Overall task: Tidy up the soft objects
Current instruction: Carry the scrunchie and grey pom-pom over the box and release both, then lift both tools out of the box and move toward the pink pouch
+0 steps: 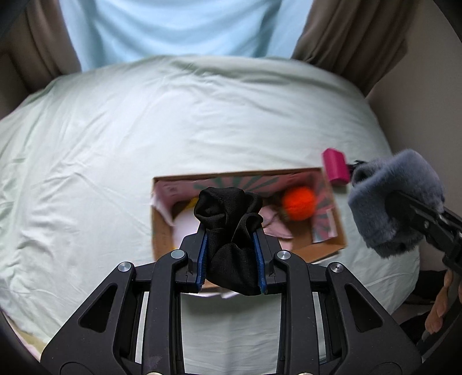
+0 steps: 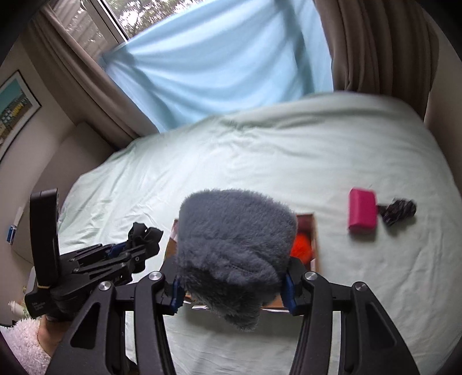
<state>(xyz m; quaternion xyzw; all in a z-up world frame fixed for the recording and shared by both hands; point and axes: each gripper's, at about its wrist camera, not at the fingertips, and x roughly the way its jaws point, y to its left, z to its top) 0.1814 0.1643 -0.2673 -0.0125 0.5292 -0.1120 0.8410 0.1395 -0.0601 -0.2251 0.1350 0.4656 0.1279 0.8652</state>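
Note:
My left gripper (image 1: pixel 231 239) is shut on a bunched black cloth (image 1: pixel 231 228) and holds it above the near side of an open cardboard box (image 1: pixel 161 233) on the bed. An orange fuzzy ball (image 1: pixel 299 202) lies in the box with pink and yellow soft items. My right gripper (image 2: pixel 234 285) is shut on a grey fluffy piece (image 2: pixel 234 245), held above the box (image 2: pixel 314 230); it shows at the right of the left wrist view (image 1: pixel 395 202). The left gripper with the black cloth (image 2: pixel 144 235) shows at the left of the right wrist view.
A pale green bedsheet (image 1: pixel 144 129) covers the bed. A magenta block (image 2: pixel 362 213) and a dark patterned sock (image 2: pixel 398 212) lie right of the box. Light blue cloth (image 1: pixel 173 26) and brown curtains (image 1: pixel 346 34) hang behind the bed. Walls close both sides.

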